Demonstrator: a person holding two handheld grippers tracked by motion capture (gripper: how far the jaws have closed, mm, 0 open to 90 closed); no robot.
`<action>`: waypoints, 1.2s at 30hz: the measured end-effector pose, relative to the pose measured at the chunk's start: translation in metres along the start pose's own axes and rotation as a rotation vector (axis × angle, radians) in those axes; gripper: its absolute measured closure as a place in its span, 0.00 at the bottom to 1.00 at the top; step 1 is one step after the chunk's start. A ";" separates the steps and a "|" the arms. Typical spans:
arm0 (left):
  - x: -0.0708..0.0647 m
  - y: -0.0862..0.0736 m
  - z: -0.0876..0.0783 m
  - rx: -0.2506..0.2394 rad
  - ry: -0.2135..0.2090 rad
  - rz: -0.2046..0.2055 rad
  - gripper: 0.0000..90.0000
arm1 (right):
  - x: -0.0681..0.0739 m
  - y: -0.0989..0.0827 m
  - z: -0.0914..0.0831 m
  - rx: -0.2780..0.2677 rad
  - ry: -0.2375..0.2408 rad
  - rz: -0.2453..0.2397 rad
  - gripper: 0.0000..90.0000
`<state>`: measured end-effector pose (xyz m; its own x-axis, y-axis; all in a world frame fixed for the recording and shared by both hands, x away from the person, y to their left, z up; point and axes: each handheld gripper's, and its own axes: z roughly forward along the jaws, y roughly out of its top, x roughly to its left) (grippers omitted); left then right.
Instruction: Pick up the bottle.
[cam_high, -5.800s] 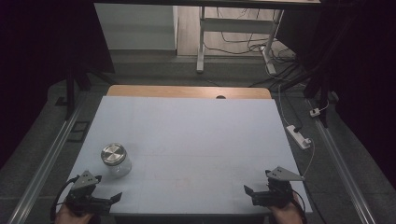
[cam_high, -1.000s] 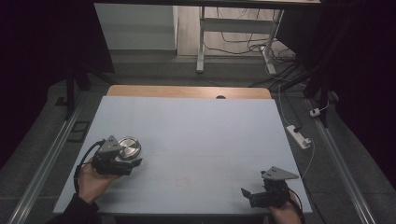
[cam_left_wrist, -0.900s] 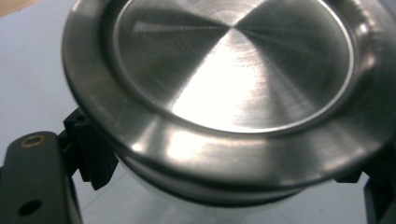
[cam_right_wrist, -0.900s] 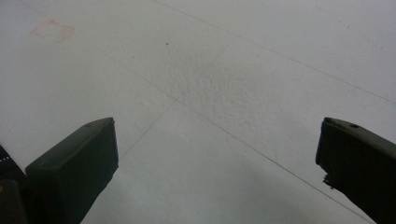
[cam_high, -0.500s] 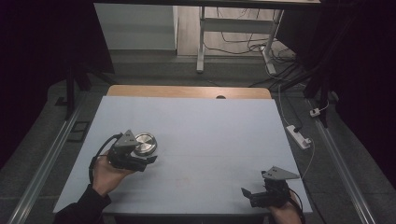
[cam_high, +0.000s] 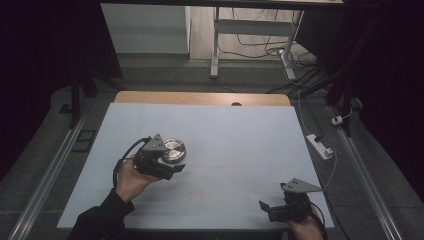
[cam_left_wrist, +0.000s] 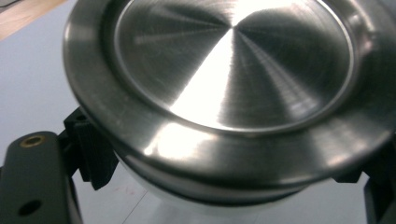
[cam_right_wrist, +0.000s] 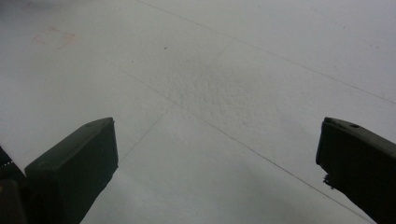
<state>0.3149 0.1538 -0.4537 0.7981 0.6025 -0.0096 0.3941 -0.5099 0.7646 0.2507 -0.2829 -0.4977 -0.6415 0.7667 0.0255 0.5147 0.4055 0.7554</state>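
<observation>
A round jar with a brushed steel lid (cam_high: 173, 149) and a pale body sits between the jaws of my left gripper (cam_high: 172, 160), which is shut on its sides, left of the table's middle. In the left gripper view the lid (cam_left_wrist: 233, 84) looms close and the black pads (cam_left_wrist: 93, 158) press the body just under its rim. The jar looks raised slightly off the white board (cam_high: 235, 130). My right gripper (cam_high: 268, 210) rests at the near right edge, open, with nothing but bare board between its jaws (cam_right_wrist: 219, 154).
A strip of wooden tabletop (cam_high: 200, 97) shows past the board's far edge. A white power strip (cam_high: 320, 146) with its cable lies just off the right edge. Metal rails run along both sides, and a white frame leg (cam_high: 215, 40) stands beyond the table.
My left gripper has carried the jar to the right and slightly up, toward the middle of the board. The right gripper has stayed put.
</observation>
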 end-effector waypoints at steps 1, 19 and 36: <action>-0.001 0.001 0.002 0.001 -0.006 0.004 0.18 | 0.000 0.000 0.000 -0.001 -0.001 0.003 0.00; -0.016 0.027 0.025 -0.004 -0.056 0.066 0.17 | 0.000 0.000 0.000 -0.001 0.003 0.002 0.00; -0.028 0.042 0.043 -0.007 -0.096 0.100 0.18 | 0.000 0.001 -0.001 -0.011 0.028 0.011 0.00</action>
<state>0.3285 0.0891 -0.4490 0.8732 0.4873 0.0055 0.3077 -0.5600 0.7692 0.2502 -0.2831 -0.4964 -0.6517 0.7566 0.0524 0.5154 0.3912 0.7624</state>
